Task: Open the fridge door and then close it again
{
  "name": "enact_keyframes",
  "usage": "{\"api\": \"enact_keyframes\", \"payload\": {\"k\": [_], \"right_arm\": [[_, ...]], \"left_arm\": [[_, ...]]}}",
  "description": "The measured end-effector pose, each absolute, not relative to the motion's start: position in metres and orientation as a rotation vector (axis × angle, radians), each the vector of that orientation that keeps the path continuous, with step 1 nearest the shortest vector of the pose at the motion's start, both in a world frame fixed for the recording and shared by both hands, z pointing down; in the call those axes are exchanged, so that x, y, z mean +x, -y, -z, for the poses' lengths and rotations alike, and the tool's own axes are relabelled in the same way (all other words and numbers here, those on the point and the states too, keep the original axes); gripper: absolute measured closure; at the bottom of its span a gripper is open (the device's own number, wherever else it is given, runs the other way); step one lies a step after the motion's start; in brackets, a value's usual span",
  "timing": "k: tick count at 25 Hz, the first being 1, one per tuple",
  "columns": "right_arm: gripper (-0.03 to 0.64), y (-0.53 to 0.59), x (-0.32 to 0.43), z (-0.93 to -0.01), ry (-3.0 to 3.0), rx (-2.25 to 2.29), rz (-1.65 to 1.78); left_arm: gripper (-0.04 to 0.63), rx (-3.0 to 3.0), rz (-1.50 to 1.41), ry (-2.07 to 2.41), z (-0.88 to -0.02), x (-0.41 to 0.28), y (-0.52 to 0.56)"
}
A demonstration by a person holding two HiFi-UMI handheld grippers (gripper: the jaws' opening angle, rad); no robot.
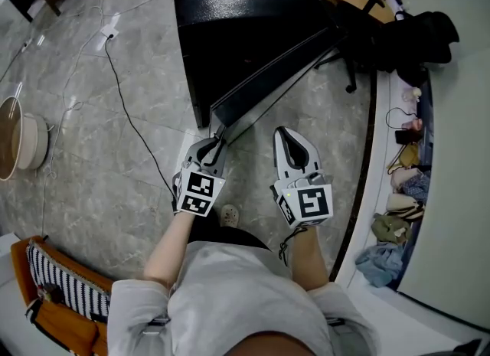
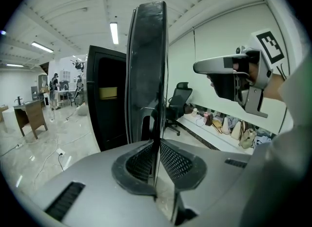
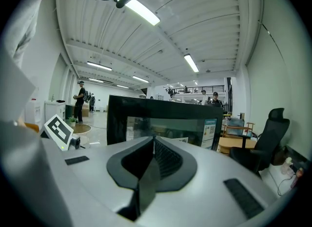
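Grey marbled tile floor (image 1: 99, 117) spreads beneath both tongs. Ahead of them and above in the head view stands the tall glossy black fridge (image 1: 230, 10). Its flat black door (image 1: 268, 71) is swung partly open and runs slantwise from the left tongs' tips away to the far right. The left tongs (image 1: 217, 138) pinch the free edge of that door. In the left gripper view the door (image 2: 146, 74) rises upright and edge-on straight out of the tongs (image 2: 157, 145), with a ribbed dark pad set against each side of it. A black swivel office chair (image 2: 176, 105) stands beyond the door, to the right of the left tongs. The right tongs (image 1: 282, 131) are held just to the right of the left ones, apart from them, pointing at the door's broad face. Their pads are pressed together with nothing between them (image 3: 153, 140). A thin black cable (image 1: 130, 109) trails across the floor to the left of the left tongs.
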State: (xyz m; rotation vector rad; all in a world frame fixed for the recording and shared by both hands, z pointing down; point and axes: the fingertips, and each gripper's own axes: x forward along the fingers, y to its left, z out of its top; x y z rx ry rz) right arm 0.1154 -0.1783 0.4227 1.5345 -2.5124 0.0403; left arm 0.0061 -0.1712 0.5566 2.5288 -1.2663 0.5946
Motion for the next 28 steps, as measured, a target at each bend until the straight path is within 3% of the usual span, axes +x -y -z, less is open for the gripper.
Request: {"api": "enact_keyframes", "payload": {"k": [28], "right_arm": [[0.592,0.186,0.107,-0.415,2.516,1.548,-0.028]], "left_arm": [[0.540,2.504,-0.601,1.296,-0.557,-0.020,0.199]]}}
